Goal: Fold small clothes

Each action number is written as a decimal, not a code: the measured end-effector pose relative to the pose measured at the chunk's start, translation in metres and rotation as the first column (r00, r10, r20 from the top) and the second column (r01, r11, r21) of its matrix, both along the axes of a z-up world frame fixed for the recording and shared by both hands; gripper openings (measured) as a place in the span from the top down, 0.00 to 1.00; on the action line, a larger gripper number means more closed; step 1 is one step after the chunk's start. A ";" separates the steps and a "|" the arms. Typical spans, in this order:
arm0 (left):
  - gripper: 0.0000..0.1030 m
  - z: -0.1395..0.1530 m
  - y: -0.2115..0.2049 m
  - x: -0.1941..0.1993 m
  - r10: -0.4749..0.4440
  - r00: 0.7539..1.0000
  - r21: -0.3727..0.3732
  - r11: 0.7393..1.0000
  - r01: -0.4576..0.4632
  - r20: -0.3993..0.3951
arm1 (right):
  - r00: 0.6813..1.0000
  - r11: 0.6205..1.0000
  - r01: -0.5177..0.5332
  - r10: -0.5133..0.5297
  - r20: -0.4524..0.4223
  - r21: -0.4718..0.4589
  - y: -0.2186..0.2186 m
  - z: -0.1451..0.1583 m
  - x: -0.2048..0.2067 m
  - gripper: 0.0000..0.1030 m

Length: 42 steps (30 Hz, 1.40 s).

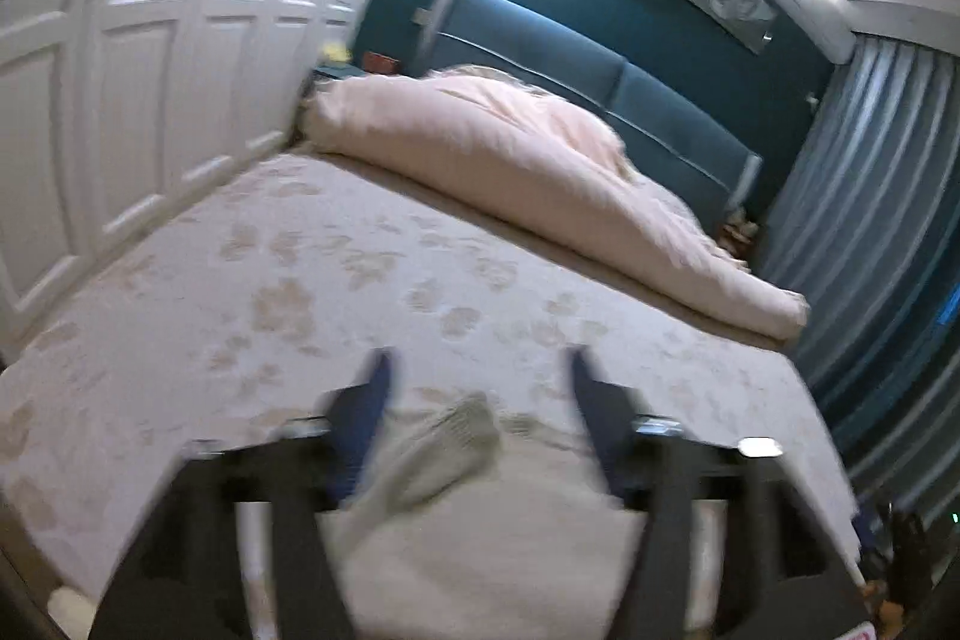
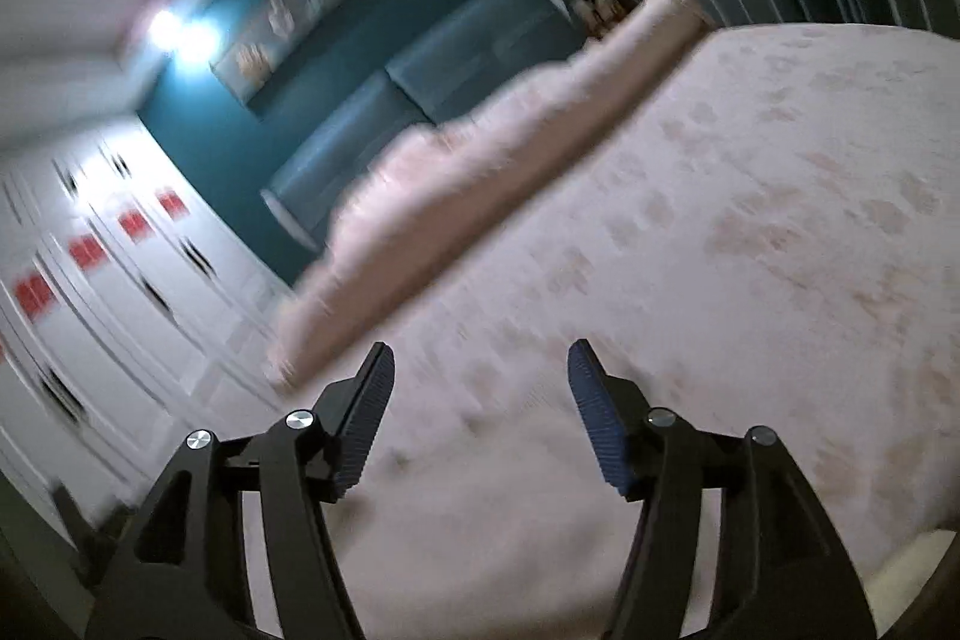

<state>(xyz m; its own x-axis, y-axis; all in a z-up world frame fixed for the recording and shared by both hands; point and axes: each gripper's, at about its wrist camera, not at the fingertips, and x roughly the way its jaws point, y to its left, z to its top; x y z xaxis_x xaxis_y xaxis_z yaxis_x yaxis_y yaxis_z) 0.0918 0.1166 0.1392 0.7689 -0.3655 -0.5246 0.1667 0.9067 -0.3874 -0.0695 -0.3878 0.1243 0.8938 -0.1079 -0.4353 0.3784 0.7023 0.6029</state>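
Note:
A small grey-beige garment (image 1: 441, 454) lies crumpled on the flower-patterned bedspread (image 1: 288, 280), between and just below the fingers of my left gripper (image 1: 477, 364). The left gripper is open and hovers above the garment, touching nothing. In the right wrist view my right gripper (image 2: 480, 358) is open and empty above the same bedspread (image 2: 750, 220); the view is tilted and blurred. No garment shows in the right wrist view.
A rolled pink duvet (image 1: 540, 178) lies across the head of the bed before a blue headboard (image 1: 660, 100). White wardrobe doors (image 1: 120, 70) stand on the left. Grey-blue curtains (image 1: 870, 220) hang on the right.

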 end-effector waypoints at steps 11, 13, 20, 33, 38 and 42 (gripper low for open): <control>0.37 -0.188 0.023 -0.004 0.058 0.877 0.021 0.998 -0.055 -0.477 | 0.941 0.981 -0.003 0.069 -0.332 0.194 0.011 -0.138 -0.001 0.36; 0.33 -0.190 0.019 -0.001 0.059 0.883 0.017 0.998 -0.057 -0.466 | 0.937 0.970 -0.005 0.089 -0.337 0.242 0.013 -0.147 0.011 0.34; 0.53 -0.207 0.017 0.024 0.098 0.865 0.011 0.994 -0.107 -0.491 | 0.935 0.938 0.003 0.121 -0.333 0.348 0.025 -0.159 0.053 0.37; 0.84 -0.152 0.042 -0.065 -0.089 0.839 -0.004 0.995 0.103 -0.537 | 0.878 0.964 -0.184 0.249 -0.409 0.192 0.061 -0.091 -0.044 0.85; 0.79 -0.180 0.057 -0.117 -0.043 0.799 0.054 0.994 0.094 -0.600 | 0.780 0.982 -0.154 0.191 -0.596 0.113 0.069 -0.118 -0.093 0.71; 0.77 -0.139 0.056 -0.112 0.044 0.899 0.162 0.986 0.030 -0.436 | 0.851 1.000 -0.028 0.020 -0.525 -0.007 0.047 -0.081 -0.099 0.38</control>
<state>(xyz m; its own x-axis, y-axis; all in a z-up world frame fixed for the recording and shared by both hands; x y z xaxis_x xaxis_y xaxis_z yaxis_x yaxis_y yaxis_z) -0.0197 0.1729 0.0002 0.4504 -0.2436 -0.8589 0.0077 0.9631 -0.2691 -0.1683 -0.3409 0.0432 0.5353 -0.0991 -0.8388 0.6187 0.7221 0.3095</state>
